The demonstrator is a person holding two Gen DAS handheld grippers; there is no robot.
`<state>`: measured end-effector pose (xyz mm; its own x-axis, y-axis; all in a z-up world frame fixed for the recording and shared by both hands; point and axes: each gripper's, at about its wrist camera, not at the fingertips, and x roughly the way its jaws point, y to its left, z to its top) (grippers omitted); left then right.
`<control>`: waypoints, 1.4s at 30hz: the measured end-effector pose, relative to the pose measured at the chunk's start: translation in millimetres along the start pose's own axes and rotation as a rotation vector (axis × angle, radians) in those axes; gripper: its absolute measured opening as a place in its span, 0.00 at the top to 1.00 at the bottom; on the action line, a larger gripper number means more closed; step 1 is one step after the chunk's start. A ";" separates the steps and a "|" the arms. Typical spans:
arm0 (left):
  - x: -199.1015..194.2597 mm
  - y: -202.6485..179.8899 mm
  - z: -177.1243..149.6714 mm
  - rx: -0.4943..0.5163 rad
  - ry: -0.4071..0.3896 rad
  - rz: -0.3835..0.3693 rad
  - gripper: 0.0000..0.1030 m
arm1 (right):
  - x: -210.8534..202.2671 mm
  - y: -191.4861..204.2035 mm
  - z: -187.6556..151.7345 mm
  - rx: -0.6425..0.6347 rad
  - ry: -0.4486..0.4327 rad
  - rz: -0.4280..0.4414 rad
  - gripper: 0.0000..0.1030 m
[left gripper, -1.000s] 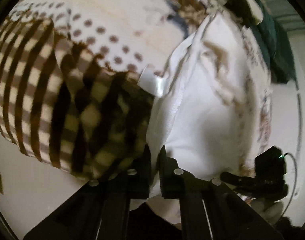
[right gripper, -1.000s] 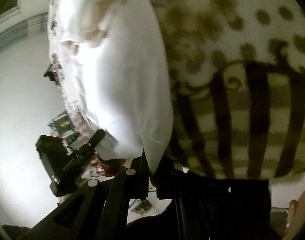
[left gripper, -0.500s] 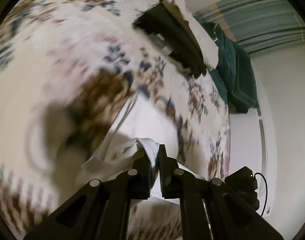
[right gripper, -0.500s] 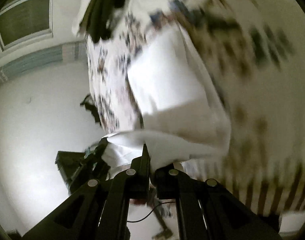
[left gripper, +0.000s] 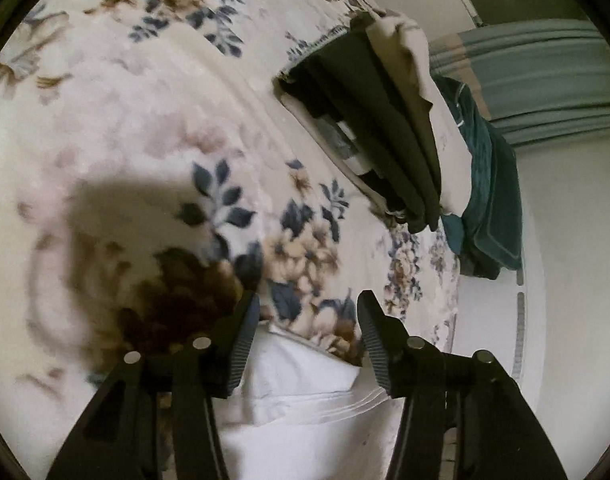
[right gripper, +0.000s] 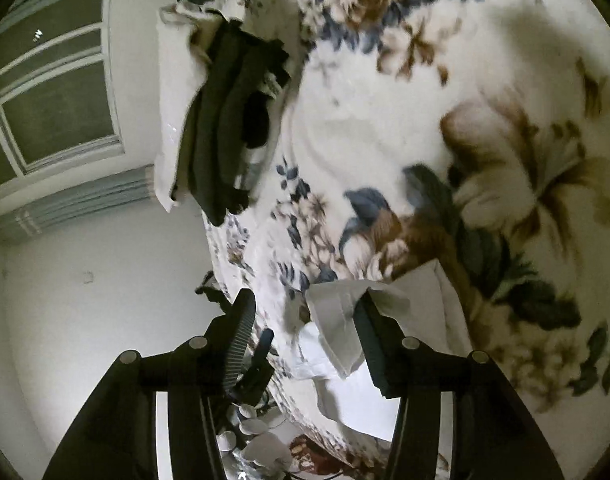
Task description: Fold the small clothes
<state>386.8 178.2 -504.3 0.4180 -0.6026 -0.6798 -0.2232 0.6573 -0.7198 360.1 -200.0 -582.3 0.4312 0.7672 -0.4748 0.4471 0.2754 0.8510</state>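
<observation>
A small white garment (left gripper: 305, 392) lies on the floral blanket (left gripper: 153, 128), folded over on itself. My left gripper (left gripper: 305, 344) is open, its jaws spread just above the garment's far edge, holding nothing. In the right wrist view the white garment (right gripper: 345, 320) lies by my right gripper (right gripper: 305, 336), which is open; a loose corner of the cloth drapes over the right finger (right gripper: 371, 344).
A stack of dark and beige folded clothes (left gripper: 389, 120) sits further up the bed, also in the right wrist view (right gripper: 225, 128). A teal towel (left gripper: 489, 192) hangs at the bed's edge. White wall, window (right gripper: 53, 92) and floor clutter (right gripper: 261, 440) lie beyond.
Both grippers carried the white garment's edge forward over itself, lowered it onto the blanket and opened, letting go. The striped part of the blanket has left view.
</observation>
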 end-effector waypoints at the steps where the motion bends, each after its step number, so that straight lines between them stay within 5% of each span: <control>1: -5.8 0.5 -3.1 0.016 -0.004 0.023 0.53 | -3.9 -3.5 -0.1 -0.003 0.004 -0.006 0.48; 6: -30.4 11.1 -45.7 0.120 0.016 0.172 0.53 | -5.1 -7.2 -35.8 -0.093 0.080 -0.136 0.48; 11: -26.8 24.3 -91.8 0.161 0.111 0.247 0.53 | 67.8 -16.3 -79.4 -0.182 0.293 -0.314 0.48; 13: -21.7 25.3 -99.6 0.160 0.136 0.253 0.53 | 102.8 -14.9 -77.4 -0.192 0.316 -0.347 0.48; 19: -2.5 14.2 -89.6 0.229 0.170 0.272 0.53 | 153.8 40.1 -29.3 -0.239 0.214 -0.293 0.47; 26: 30.5 -6.3 -40.2 0.284 0.188 0.242 0.53 | 119.5 98.9 7.4 -0.368 0.071 -0.279 0.45; 29: 59.5 -11.3 -21.6 0.316 0.223 0.257 0.53 | 85.9 87.3 6.2 -0.336 0.044 -0.294 0.43; 34: 95.0 -8.8 -2.5 0.341 0.269 0.285 0.53 | 33.9 30.8 -8.0 -0.258 -0.006 -0.477 0.41; 37: 97.1 -11.5 0.1 0.366 0.236 0.248 0.57 | 28.6 -15.1 -5.1 -0.147 0.018 -0.471 0.41; 39: 89.9 -15.4 -0.2 0.393 0.209 0.205 0.89 | 37.7 -36.4 1.4 -0.099 0.024 -0.436 0.41; 42: 82.9 -12.5 7.5 0.394 0.188 0.193 0.93 | 50.0 -43.3 9.8 -0.101 -0.006 -0.373 0.48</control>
<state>430.8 123.4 -550.5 0.2271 -0.5004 -0.8355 0.0851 0.8648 -0.4949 369.9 -179.3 -645.1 0.2585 0.6002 -0.7570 0.4945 0.5909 0.6374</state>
